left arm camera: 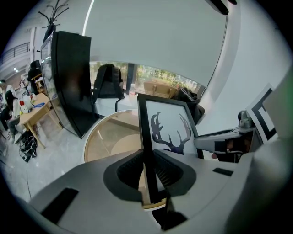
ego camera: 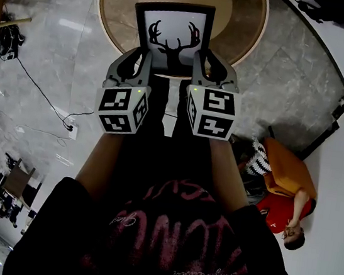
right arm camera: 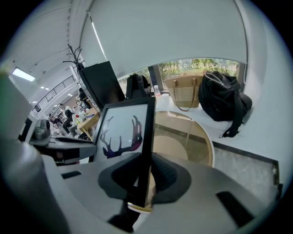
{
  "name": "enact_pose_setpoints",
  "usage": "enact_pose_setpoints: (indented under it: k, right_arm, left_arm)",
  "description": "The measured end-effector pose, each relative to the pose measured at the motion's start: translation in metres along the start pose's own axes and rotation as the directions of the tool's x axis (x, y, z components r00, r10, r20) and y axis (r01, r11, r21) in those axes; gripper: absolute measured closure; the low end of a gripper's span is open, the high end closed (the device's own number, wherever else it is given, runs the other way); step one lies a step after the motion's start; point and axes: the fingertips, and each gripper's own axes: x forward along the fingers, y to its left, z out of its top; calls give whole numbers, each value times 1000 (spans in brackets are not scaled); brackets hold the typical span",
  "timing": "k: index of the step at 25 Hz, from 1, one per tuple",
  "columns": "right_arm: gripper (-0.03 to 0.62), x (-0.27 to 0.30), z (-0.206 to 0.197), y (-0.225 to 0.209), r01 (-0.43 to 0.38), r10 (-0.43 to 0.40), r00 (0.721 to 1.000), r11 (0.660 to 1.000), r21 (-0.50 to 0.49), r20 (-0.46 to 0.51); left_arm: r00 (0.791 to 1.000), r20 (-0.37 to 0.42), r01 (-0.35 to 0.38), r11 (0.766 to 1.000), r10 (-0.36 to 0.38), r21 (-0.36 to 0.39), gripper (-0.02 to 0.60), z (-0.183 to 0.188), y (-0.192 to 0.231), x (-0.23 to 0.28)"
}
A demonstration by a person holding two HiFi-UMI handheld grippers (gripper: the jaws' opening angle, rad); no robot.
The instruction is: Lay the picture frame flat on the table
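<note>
- The picture frame [ego camera: 172,35] stands upright in the upper middle of the head view, over the near edge of the round table [ego camera: 249,33]. No view shows if its bottom touches the table.
- The left gripper [ego camera: 138,59] is pinched tight on the frame's left edge. The right gripper [ego camera: 201,65] is pinched tight on its right edge.
- Each one holds only a thin edge, so the frame could slip and drop.
- If one lets go first, the frame could swing and fall.
- Laid too near the rim, it might slide off onto the floor [ego camera: 50,53].
- Put down too fast, it could bang hard.

A black backpack [right arm camera: 224,107] and a tan bag [right arm camera: 185,93] sit side by side. A person in an orange top [ego camera: 284,172] is on the floor [ego camera: 56,54], where a black cable [ego camera: 39,89] trails.
</note>
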Motion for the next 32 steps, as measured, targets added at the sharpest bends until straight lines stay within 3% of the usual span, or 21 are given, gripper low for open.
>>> enact_pose_setpoints:
  k: [32]
  right_arm:
    - [513,60,-88,-2,-9,18,987,998,61,-158]
  left_arm:
    - [987,-158,-12,999,4,-52,509,-87,24,48]
